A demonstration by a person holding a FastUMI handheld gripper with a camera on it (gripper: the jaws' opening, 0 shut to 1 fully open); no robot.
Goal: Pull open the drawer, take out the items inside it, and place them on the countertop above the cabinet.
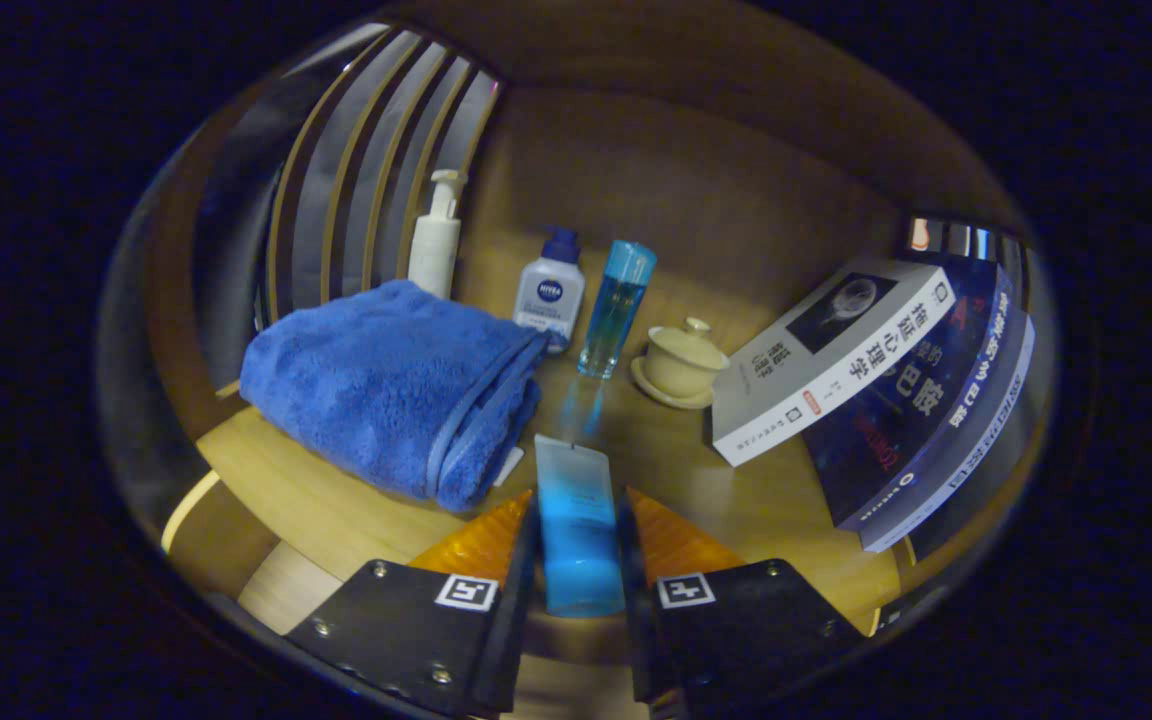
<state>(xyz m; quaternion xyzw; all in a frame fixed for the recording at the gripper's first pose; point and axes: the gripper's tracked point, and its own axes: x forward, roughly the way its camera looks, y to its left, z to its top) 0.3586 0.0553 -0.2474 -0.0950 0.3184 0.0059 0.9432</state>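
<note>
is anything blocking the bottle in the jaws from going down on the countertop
Nothing visible does. The gripper is shut on the blue bottle, and the bare wooden countertop lies just ahead, between the folded blue towel and the books.

A tube (578, 525) sits clamped between the gripper's (581, 545) fingers, with a towel (391, 390) ahead-left, bottles (616, 308) ahead, and books (876, 390) ahead-right.

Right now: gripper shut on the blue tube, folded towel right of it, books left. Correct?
Sides are swapped. In the gripper view the gripper is shut on the blue tube, but the folded towel lies to its left and the books to its right.
</note>
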